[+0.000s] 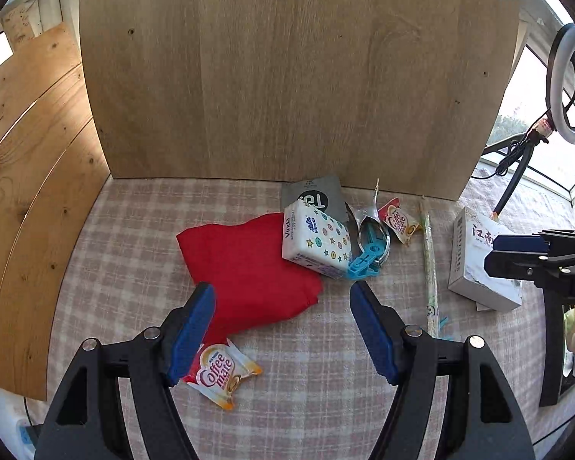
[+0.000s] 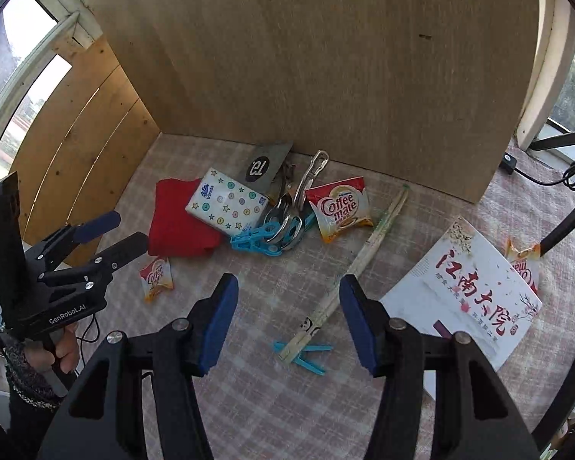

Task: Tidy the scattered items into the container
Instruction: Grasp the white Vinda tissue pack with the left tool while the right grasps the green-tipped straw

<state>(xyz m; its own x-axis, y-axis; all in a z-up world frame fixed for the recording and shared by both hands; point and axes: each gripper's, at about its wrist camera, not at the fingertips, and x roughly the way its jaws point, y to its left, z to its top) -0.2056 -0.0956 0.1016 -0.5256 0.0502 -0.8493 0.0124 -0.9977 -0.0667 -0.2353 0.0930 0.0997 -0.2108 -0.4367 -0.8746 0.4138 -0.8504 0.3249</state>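
Fingers spread wide and holding nothing, our left gripper [image 1: 281, 303] hangs tilted down above the red cloth [image 1: 249, 268], and our right gripper [image 2: 287, 303] gapes empty over the chopsticks [image 2: 349, 268].

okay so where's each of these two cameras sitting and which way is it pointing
Left wrist: rides the left gripper, looking forward and down past its open blue pads at the red cloth and tissue pack; the right gripper shows at the right edge.
Right wrist: rides the right gripper, open, facing the wrapped chopsticks and white box; the left gripper and its hand show at left.
Shared: cloth, tissue pack, chopsticks, box, checkered tablecloth, wooden backboard.
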